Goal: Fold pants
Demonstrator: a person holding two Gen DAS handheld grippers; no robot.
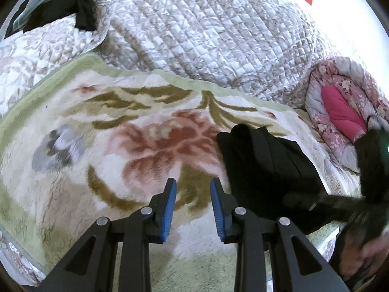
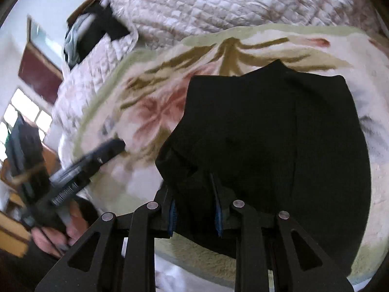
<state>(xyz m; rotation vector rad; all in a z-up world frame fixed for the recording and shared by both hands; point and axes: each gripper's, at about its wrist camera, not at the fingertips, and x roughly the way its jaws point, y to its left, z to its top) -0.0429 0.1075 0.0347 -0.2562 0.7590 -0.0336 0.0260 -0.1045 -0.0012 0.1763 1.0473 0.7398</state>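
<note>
- right wrist view shows the black pants (image 2: pixel 279 150) lying just ahead of the right gripper (image 2: pixel 195 209), on a fluffy flower blanket (image 2: pixel 155 112) spread over the bed.
- the near edge of the pants sits between the right gripper's blue pads (image 2: pixel 173 215). the pads look apart with cloth bunched between them, but i cannot tell if they are really pinching it, because the dark cloth hides the tips.
- left wrist view shows the left gripper (image 1: pixel 193 206) with its jaws apart and nothing between them. it hangs over bare blanket (image 1: pixel 102 131), and the pants (image 1: pixel 267 170) lie just to its right.
- the pants look already folded into a thick, short pile, so i think most of the job is done.
- i think the pants are soft and floppy, not heavy and not breakable. they will droop and slide open if held by one thin layer.
- a good place to hold would be a folded edge or a corner, with all the layers pinched together, one gripper on each side so the pile stays flat.
- the fluffy blanket may cling to the cloth a little, so lifting should work better than dragging.
- no box, basket or drawer shows in either view, so nothing is held inside anything.
- a quilted cover (image 1: pixel 206 36) lies past the blanket, and a pink flower quilt (image 1: pixel 340 112) is far off to the left gripper's right.
</note>
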